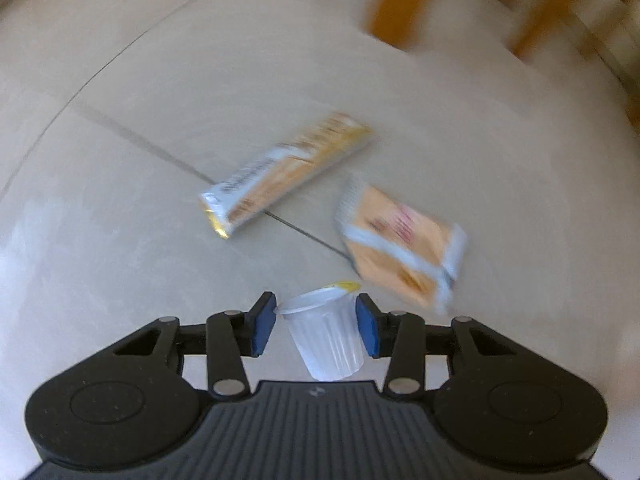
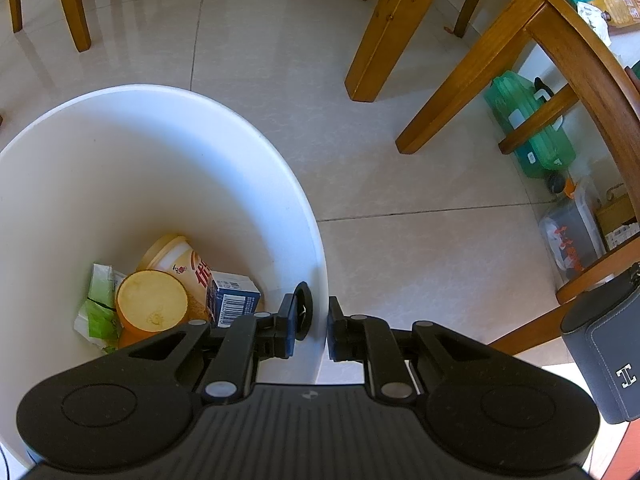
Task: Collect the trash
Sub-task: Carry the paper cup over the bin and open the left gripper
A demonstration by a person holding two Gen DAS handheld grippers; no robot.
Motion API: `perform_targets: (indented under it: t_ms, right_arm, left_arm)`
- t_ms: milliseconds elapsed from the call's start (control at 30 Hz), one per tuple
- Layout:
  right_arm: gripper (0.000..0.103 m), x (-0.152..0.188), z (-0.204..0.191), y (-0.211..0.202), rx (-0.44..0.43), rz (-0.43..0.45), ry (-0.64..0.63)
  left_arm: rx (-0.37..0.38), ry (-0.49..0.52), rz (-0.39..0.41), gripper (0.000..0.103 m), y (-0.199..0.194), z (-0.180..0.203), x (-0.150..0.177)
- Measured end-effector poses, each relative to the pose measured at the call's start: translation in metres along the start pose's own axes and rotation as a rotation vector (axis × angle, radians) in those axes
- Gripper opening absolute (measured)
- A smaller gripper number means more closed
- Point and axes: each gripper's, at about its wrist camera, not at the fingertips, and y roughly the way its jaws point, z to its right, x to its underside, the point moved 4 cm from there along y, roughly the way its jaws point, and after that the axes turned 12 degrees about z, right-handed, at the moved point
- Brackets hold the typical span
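Between the blue pads of my left gripper [image 1: 316, 326] sits a small white ribbed cup [image 1: 326, 336], its rim toward the floor ahead and its narrow base back toward my palm, so its long axis runs along my fingers. The pads press on it from both sides and I judge it gripped and clear of the floor. My right gripper [image 2: 311, 326] is closed on the wall of the white bin [image 2: 224, 184], one finger inside and one outside, and it holds the rim. Just beyond the left fingertips and slightly to the right lies a squarish orange wrapper [image 1: 402, 246]; farther ahead and to the left lies a long bar wrapper [image 1: 286, 174], slanting from near-left to far-right across a tile joint. In the bin lie a yellow tub [image 2: 154, 300], a blue carton [image 2: 234, 300] and green packaging [image 2: 98, 304]. The move that comes turns on bringing the cup over that open mouth beside my right gripper.
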Motion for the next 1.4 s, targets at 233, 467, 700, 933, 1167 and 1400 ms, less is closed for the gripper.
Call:
perform_targets:
  t_ms: [233, 467, 700, 933, 1167, 1400]
  right_arm:
    - [0.018, 0.001, -0.002, -0.001, 0.008, 0.005, -0.013]
    - [0.019, 0.002, -0.004, -0.001, 0.018, 0.011, -0.028]
    - [0.019, 0.002, -0.005, -0.001, 0.021, 0.015, -0.035]
    - [0.019, 0.003, -0.003, -0.002, 0.011, 0.012, -0.029]
    - [0.019, 0.003, -0.003, -0.002, 0.005, 0.011, -0.024]
    - [0.019, 0.002, -0.003, -0.002, 0.004, 0.012, -0.026]
  left_arm:
    - [0.229, 0.364, -0.061, 0.043, -0.094, 0.071, 0.019]
    - [0.516, 0.639, -0.084, 0.043, -0.211, 0.155, 0.025]
    - [0.752, 0.823, 0.031, 0.043, -0.3, 0.229, 0.022]
    - [0.893, 0.909, 0.032, 0.088, -0.327, 0.278, 0.033]
    - [0.854, 0.956, 0.081, 0.09, -0.32, 0.271, 0.036]
    - [0.78, 0.874, 0.083, 0.09, -0.294, 0.246, 0.012]
